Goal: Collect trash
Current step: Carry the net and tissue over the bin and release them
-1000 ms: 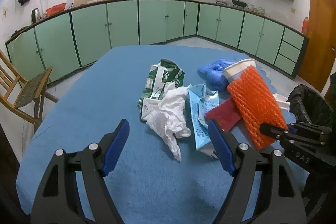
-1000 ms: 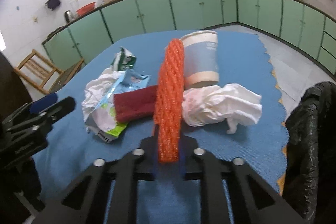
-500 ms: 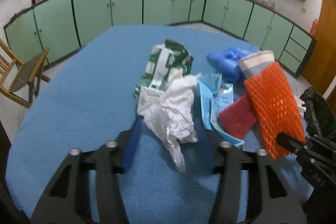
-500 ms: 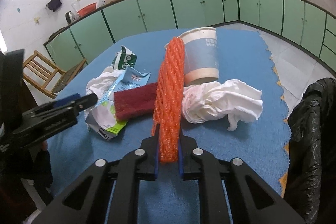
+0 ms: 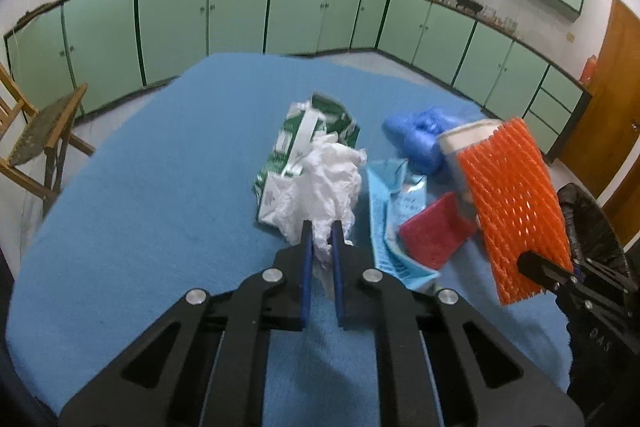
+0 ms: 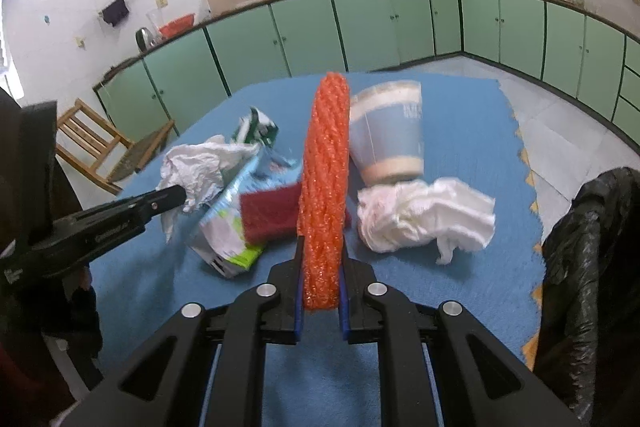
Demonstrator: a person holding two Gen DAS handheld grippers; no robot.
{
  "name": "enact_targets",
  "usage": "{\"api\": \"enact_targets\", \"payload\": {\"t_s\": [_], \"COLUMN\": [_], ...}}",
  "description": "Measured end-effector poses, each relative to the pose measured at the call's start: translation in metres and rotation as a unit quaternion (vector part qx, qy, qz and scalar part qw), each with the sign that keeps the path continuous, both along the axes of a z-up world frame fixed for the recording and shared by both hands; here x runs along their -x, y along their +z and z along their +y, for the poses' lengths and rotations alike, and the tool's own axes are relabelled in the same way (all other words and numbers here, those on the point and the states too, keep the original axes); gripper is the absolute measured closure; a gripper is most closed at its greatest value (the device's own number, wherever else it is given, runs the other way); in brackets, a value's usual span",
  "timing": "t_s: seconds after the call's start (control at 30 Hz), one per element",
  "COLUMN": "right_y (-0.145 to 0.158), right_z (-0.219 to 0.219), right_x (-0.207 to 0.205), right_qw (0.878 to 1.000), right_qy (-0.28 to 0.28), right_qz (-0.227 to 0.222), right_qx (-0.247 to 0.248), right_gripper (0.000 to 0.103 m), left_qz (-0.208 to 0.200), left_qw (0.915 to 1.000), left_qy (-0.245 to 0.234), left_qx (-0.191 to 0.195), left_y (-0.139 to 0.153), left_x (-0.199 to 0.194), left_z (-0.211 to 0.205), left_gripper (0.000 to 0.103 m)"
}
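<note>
My left gripper (image 5: 320,233) is shut on the lower end of a crumpled white plastic bag (image 5: 326,183), which lies on the blue table cloth (image 5: 160,187) against a green-and-white carton (image 5: 304,135). My right gripper (image 6: 322,251) is shut on an orange foam net sleeve (image 6: 324,163) and holds it above the table; the sleeve also shows in the left wrist view (image 5: 516,203). A black trash bag (image 6: 592,259) hangs open at the table's right edge. The left gripper shows in the right wrist view (image 6: 176,197).
Other trash on the cloth: a paper cup (image 6: 390,133), a crumpled white tissue (image 6: 424,217), a red sponge (image 6: 270,213), a light-blue wrapper (image 5: 390,211) and blue plastic (image 5: 422,137). A wooden chair (image 5: 36,139) stands left of the table. Green cabinets (image 5: 240,11) line the walls.
My left gripper moved forward and closed from wide open onto the white plastic bag. My right gripper kept its hold on the orange sleeve and lifted it slightly.
</note>
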State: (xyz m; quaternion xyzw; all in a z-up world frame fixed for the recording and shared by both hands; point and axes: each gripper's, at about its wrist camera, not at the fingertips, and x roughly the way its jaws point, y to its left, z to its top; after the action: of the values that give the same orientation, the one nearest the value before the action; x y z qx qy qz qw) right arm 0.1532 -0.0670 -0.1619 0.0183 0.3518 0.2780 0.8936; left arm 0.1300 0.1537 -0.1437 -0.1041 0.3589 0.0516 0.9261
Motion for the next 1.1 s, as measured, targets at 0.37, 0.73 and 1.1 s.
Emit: {"api": "enact_targets", "payload": {"t_s": [0.37, 0.73, 1.1], "right_y": [0.052, 0.087, 0.102], "right_z": [-0.019, -0.055, -0.113], "right_x": [0.015, 0.034, 0.055], "right_qw": [0.998, 0.994, 0.988], "right_qy": [-0.006, -0.047, -0.105], "right_qz": [-0.048, -0.081, -0.104], "right_qx": [-0.041, -0.05, -0.042], "right_gripper": [0.09, 0.09, 0.09], "left_qz": [-0.067, -0.1, -0.113], "left_qw": [0.9975, 0.9916, 0.9818], "left_qy": [-0.018, -0.081, -0.153], "left_qx": [-0.014, -0.012, 0.001], "left_y": [0.06, 0.089, 0.091], "left_x": [0.027, 0.027, 0.016], "left_z": [-0.019, -0.081, -0.146], "left_gripper": [0.095, 0.095, 0.095]}}
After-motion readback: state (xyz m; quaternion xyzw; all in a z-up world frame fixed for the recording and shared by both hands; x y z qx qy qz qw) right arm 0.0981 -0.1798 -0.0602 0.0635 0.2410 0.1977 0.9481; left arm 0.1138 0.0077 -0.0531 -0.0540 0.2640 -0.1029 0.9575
